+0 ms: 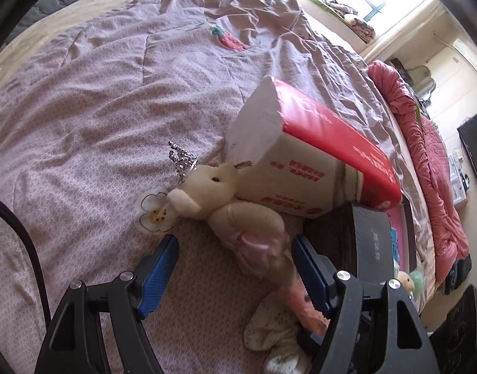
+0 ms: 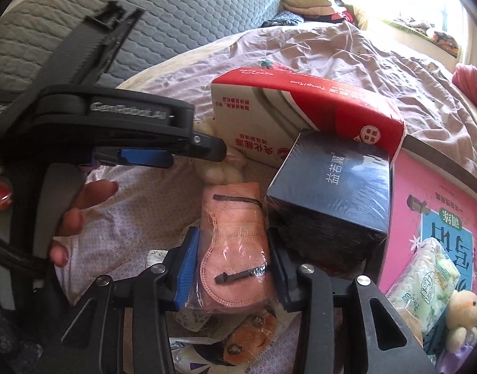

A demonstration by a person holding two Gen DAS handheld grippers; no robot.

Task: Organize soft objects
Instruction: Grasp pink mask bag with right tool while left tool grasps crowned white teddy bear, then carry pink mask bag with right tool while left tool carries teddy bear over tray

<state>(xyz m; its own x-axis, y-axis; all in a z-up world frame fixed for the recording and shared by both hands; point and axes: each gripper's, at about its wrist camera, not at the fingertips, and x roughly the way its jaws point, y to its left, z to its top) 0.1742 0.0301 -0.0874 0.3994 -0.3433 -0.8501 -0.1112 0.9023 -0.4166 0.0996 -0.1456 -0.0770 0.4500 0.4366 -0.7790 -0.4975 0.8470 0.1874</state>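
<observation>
A cream plush bunny with a silver crown and pink skirt lies on the bed against a red and white tissue pack. My left gripper is open, its blue pads either side of the bunny's skirt and legs. My right gripper has its pads against both sides of a clear-wrapped pack of pink face masks. The left gripper also shows in the right wrist view, with the bunny mostly hidden behind it.
A dark box lies on the tissue pack's near end. A pink book, a green tissue packet, a small plush and other packets lie nearby. A patterned cloth lies below.
</observation>
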